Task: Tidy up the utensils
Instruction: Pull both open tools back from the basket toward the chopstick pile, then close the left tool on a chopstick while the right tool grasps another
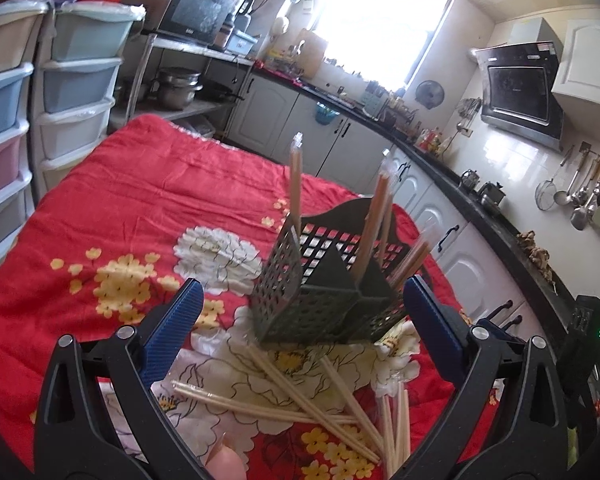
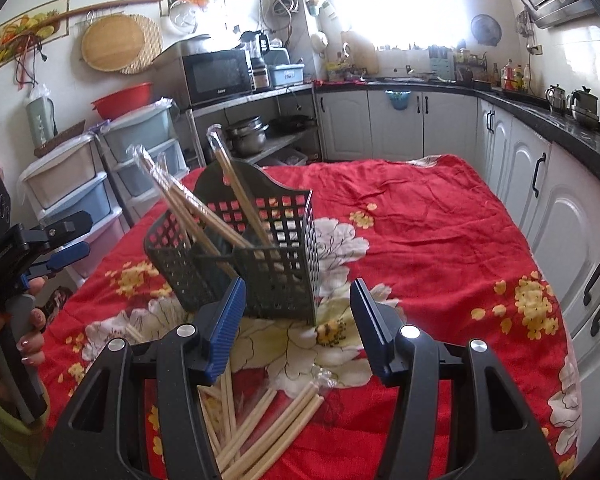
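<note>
a kitchen with white cabinets and a black counter surrounds a table under a red floral cloth (image 1: 140, 208).

left wrist view: the left gripper (image 1: 300, 316) hangs with its jaws spread wide and nothing between the blue pads. a dark mesh holder (image 1: 300, 300) stands on the cloth just ahead, between the finger lines, with several wrapped chopsticks (image 1: 374, 216) leaning upright in its compartments. loose chopsticks (image 1: 308, 404) lie scattered on the cloth in front of the holder, below the gripper. stacked plastic drawers (image 1: 72, 92) stand at left, a microwave (image 1: 196, 12) on a shelf behind.

right wrist view: the right gripper (image 2: 298, 316) is also spread open and empty, just in front of the holder (image 2: 260, 264). wrapped chopsticks (image 2: 236, 188) lean out of the holder toward the left. the loose chopsticks (image 2: 268, 428) lie on the cloth (image 2: 440, 240) beneath the gripper. the left gripper (image 2: 74, 240) shows at far left, held by a hand (image 2: 28, 320), well apart from the holder.
</note>
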`<state>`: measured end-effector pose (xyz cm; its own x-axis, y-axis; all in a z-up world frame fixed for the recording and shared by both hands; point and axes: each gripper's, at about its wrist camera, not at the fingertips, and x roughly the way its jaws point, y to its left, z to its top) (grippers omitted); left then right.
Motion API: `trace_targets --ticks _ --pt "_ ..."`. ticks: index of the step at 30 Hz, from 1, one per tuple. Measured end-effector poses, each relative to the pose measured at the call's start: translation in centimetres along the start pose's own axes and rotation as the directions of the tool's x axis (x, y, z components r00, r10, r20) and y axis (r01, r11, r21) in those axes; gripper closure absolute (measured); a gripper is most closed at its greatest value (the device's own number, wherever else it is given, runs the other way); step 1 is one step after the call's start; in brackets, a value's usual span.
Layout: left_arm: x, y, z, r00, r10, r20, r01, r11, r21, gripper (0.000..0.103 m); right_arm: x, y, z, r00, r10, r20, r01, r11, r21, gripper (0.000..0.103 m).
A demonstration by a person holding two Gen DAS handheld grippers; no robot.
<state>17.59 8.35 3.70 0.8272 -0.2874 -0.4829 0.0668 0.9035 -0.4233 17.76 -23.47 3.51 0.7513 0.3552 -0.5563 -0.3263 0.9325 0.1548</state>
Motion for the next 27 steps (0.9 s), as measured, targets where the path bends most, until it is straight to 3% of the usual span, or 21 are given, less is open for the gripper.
trace_targets --ticks 15,27 --pt "3.2 1.5 -3.0 0.993 0.029 -0.115 -0.034 0.999 -0.036 0.011 1.8 1.0 -2.6 0.991 0.047 -0.124 -0.053 0.997 -0.047 0.060" --pt "5.1 2.1 -4.7 0.982 0.024 -0.189 -0.035 0.998 -0.057 0.011 4.2 2.1 -5.1 0.967 0.048 -0.250 -0.072 0.994 -0.085 0.067"
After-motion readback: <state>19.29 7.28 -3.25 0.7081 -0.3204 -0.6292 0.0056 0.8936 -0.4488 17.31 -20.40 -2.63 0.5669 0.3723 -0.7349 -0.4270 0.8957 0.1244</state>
